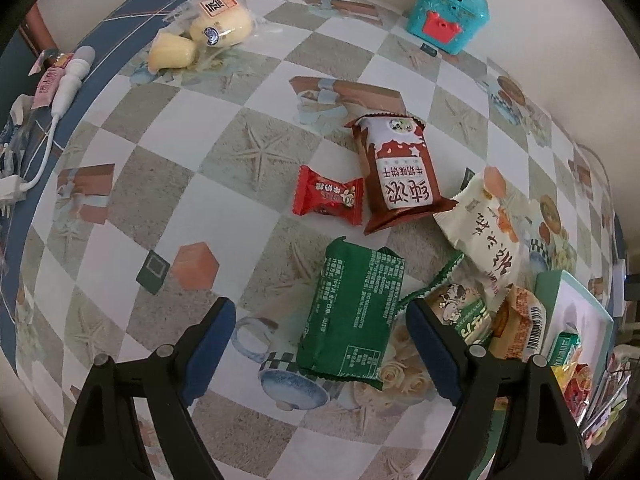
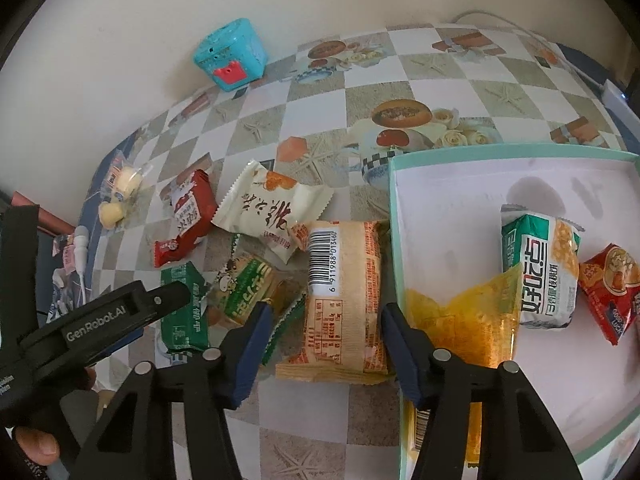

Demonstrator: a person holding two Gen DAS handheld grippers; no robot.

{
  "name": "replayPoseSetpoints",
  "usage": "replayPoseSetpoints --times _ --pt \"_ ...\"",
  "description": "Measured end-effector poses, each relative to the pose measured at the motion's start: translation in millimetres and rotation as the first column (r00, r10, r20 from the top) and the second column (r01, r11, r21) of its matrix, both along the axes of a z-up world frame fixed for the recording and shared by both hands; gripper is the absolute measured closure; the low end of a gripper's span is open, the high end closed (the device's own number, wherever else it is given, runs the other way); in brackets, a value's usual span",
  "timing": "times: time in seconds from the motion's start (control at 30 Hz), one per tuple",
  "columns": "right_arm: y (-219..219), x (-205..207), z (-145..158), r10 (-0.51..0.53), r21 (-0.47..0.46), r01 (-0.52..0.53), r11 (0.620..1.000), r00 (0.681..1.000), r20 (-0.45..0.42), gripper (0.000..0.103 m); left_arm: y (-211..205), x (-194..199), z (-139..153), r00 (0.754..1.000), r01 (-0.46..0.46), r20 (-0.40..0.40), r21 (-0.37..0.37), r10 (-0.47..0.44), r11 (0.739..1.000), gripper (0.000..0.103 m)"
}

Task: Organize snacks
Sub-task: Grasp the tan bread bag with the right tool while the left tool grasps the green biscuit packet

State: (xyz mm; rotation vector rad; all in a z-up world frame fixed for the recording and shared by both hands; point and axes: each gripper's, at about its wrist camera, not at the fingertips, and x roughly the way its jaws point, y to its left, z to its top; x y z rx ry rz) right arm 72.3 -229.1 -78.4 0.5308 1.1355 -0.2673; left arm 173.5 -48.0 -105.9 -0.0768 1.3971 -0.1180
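My left gripper [image 1: 320,320] is open, its jaws either side of a green snack pack [image 1: 352,312] lying on the table. Beyond it lie a small red candy [image 1: 328,202], a brown biscuit pack [image 1: 400,172] and a cream pack [image 1: 484,224]. My right gripper [image 2: 324,316] is open around an orange barcode pack [image 2: 344,296] beside the white box [image 2: 460,184]. The box holds a green-white pack [image 2: 544,272], a red pack [image 2: 612,288] and a yellow bag [image 2: 472,320]. The left gripper [image 2: 120,312] also shows in the right wrist view.
A teal toy box [image 1: 448,12] stands at the wall. A clear bag of yellow cakes [image 1: 204,36] lies far left. A white cable and charger [image 1: 60,92] lie on the blue table edge. A green cartoon pack [image 2: 244,288] lies between the grippers.
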Motion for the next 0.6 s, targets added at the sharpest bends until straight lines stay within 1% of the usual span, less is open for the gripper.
replayPoseSetpoints --times 0.17,0.27,0.33,0.4,0.43,0.5,0.53,0.6 --pt "0.8 0.8 -3.0 -0.003 -0.014 0.003 1.000 1.000 -0.003 0.044 -2.3 2.9 -6.5 1.000 0.007 -0.012 0.009 -0.006 1.000 0.016" --pt "4.1 1.8 -3.3 0.003 -0.042 -0.003 0.999 1.000 -0.006 0.047 -4.7 3.9 -9.0 1.000 0.011 -0.014 0.021 -0.011 1.000 0.019" --pt "6.2 2.4 -3.2 0.006 -0.069 -0.007 0.998 1.000 -0.011 0.053 -6.7 3.0 -10.2 1.000 0.012 -0.012 0.023 -0.012 1.000 0.024" --pt "5.1 1.5 -3.5 0.000 -0.076 -0.001 0.997 1.000 -0.009 0.060 -9.1 2.4 -9.8 1.000 0.013 -0.016 0.011 -0.012 1.000 0.033" --pt "4.8 1.1 -3.4 -0.002 -0.081 0.002 0.997 1.000 -0.009 0.061 -8.8 2.3 -9.9 1.000 0.013 -0.016 0.005 -0.013 1.000 0.034" --pt "4.4 0.2 -3.3 0.001 -0.085 -0.002 0.996 1.000 -0.008 0.062 -9.0 2.4 -8.6 1.000 0.014 -0.016 0.006 -0.014 1.000 0.044" --pt "4.6 0.1 -3.4 0.002 -0.089 -0.003 0.996 1.000 -0.008 0.062 -9.9 2.2 -8.5 1.000 0.015 -0.017 0.007 -0.015 1.000 0.046" --pt "6.0 0.5 -3.7 0.007 -0.098 -0.008 0.995 1.000 -0.010 0.062 -10.6 2.3 -8.6 1.000 0.016 -0.022 0.020 -0.015 1.000 0.055"
